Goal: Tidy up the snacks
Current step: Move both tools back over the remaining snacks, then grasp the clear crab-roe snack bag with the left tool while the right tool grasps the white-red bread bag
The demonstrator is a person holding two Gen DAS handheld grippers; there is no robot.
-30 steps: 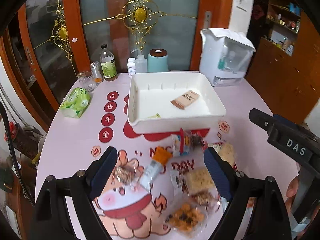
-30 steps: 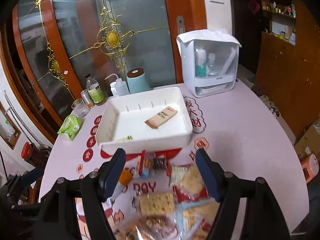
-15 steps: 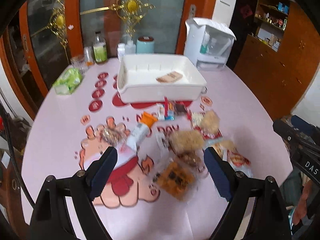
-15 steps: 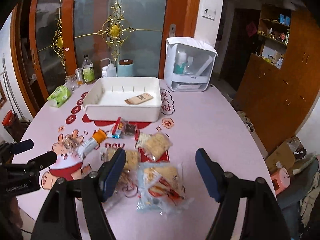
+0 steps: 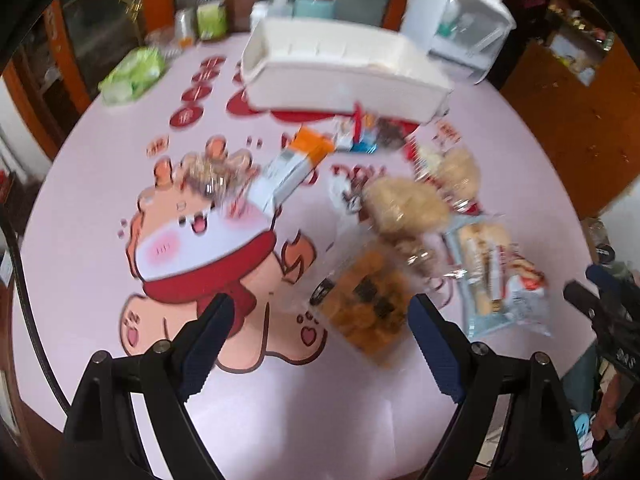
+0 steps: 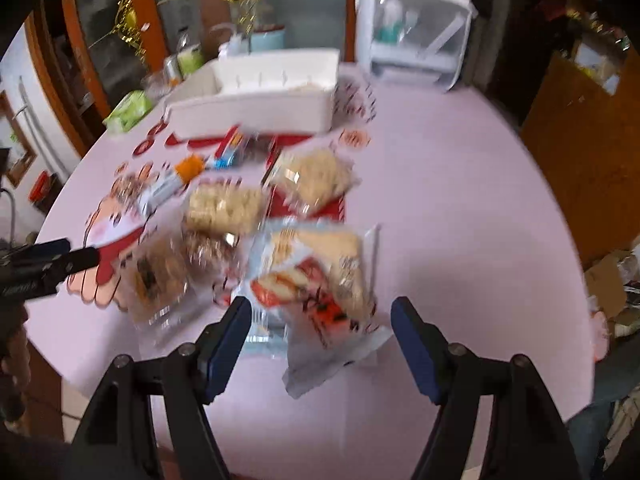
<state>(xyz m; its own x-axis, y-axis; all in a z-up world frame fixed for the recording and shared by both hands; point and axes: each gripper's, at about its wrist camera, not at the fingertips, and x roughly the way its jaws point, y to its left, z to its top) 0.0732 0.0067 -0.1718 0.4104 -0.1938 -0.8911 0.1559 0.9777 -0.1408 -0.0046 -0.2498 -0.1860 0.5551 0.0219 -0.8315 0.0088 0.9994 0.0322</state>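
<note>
On the table [image 5: 100, 208], one white tray [image 5: 340, 92], two open grippers.

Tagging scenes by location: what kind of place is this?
Most likely a home dining room. A round table with a pink cartoon cover holds loose snack packs and a white bin; behind stand ornate glass doors and a wooden cabinet.
</note>
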